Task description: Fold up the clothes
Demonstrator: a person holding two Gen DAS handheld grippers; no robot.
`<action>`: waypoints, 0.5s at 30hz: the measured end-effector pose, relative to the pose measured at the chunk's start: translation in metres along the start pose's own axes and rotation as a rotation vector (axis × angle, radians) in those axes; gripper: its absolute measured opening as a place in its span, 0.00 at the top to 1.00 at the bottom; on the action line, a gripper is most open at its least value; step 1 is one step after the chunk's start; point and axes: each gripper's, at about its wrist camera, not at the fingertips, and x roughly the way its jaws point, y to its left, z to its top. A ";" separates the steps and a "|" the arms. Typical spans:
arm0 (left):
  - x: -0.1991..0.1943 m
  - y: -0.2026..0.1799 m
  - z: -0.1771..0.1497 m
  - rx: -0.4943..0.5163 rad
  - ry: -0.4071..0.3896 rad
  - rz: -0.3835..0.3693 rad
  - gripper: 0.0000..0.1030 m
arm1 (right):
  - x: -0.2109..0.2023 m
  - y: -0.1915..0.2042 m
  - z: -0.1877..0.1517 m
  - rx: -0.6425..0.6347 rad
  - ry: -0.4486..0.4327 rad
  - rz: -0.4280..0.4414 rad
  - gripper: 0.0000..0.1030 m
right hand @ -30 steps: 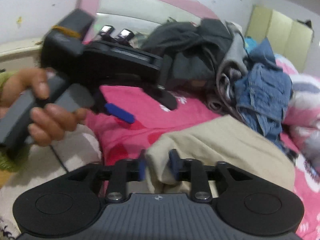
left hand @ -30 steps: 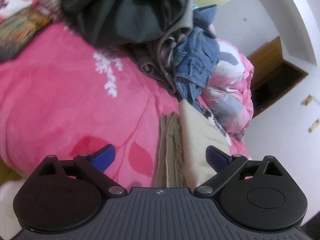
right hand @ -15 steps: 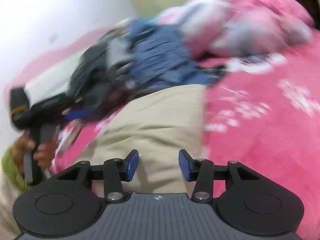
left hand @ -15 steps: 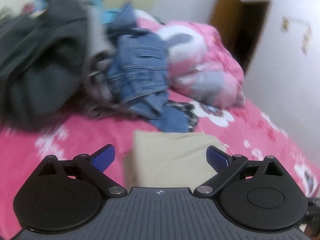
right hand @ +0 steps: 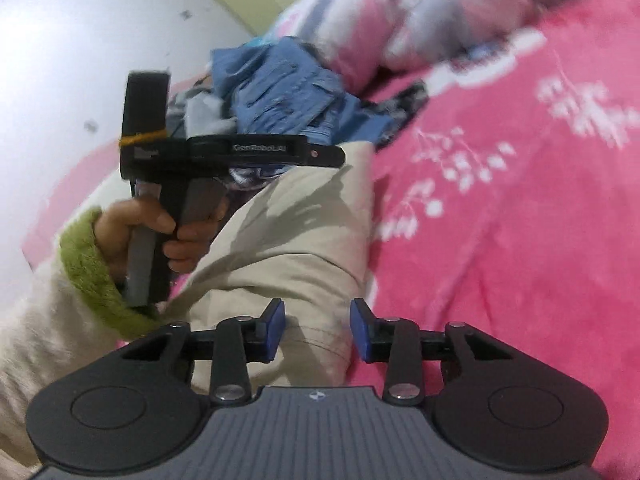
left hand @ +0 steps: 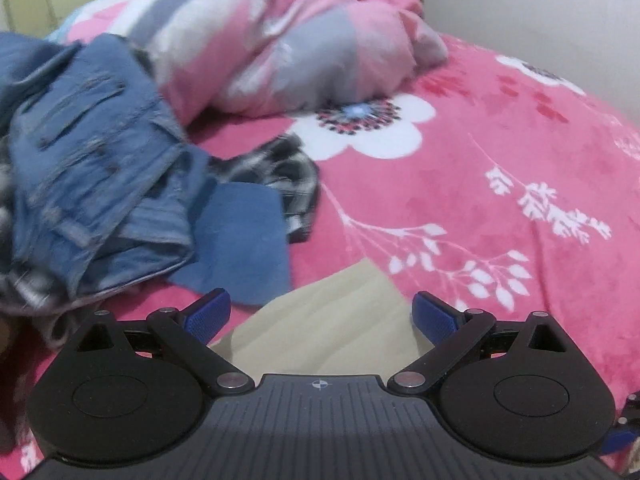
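Fingers of the right gripper (right hand: pixel 316 330) stand apart, straddling the near end of the beige garment (right hand: pixel 296 236) without pinching it; fingers of the left gripper (left hand: pixel 322 314) are spread wide, with a corner of the same beige cloth lying between and below them, clear of both blue pads. That garment lies folded into a thick, layered bundle on the pink floral bed (left hand: pixel 500 168). Behind it sits a heap of unfolded clothes: a denim piece (left hand: pixel 92 168), a flat blue cloth (left hand: pixel 244 240) and a checked black-and-white item (left hand: pixel 280 172), with a bunched pink and grey quilt (left hand: pixel 304 48) further back.

Since neither gripper holds the cloth, the bundle's layers could spring open or slide on the soft, plush bedding, and the fold would be lost. A pinch on only the top layer would peel it off the stack when lifted. The bundle's far end lies close to the denim heap, so a push that way might tangle the two.

Readable writing: white lettering on the side of the left gripper, seen from the right wrist view, appears to say "GenRoboLAI" (right hand: pixel 259 147); blur makes the last letters uncertain. A smaller mark near the yellow band is illegible.
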 end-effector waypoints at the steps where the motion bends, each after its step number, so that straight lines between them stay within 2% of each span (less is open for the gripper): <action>1: 0.006 -0.003 0.002 0.022 0.020 0.010 0.04 | 0.002 -0.007 0.000 0.037 0.015 0.020 0.60; 3: 0.021 -0.010 0.006 0.062 0.067 0.038 0.04 | 0.009 -0.018 0.001 0.096 0.046 0.056 0.58; 5: 0.035 -0.015 0.006 0.079 0.106 0.057 0.10 | 0.014 -0.022 0.001 0.108 0.065 0.088 0.60; 7: 0.044 -0.016 0.003 0.064 0.123 0.046 0.31 | 0.015 -0.019 -0.001 0.081 0.069 0.091 0.64; 10: 0.046 -0.016 -0.002 0.029 0.104 0.039 0.54 | 0.013 -0.006 -0.005 -0.023 0.059 0.065 0.72; 12: 0.042 -0.012 -0.002 -0.004 0.070 0.051 0.66 | 0.007 0.007 -0.008 -0.108 0.051 0.035 0.74; 13: 0.039 -0.010 -0.001 -0.021 0.051 0.057 0.76 | 0.004 0.013 -0.010 -0.147 0.049 0.017 0.75; 14: 0.037 -0.008 -0.001 -0.038 0.032 0.063 0.79 | 0.003 0.015 -0.013 -0.160 0.053 0.010 0.76; 15: 0.034 -0.006 -0.001 -0.056 0.014 0.069 0.87 | 0.002 0.017 -0.015 -0.171 0.058 0.005 0.77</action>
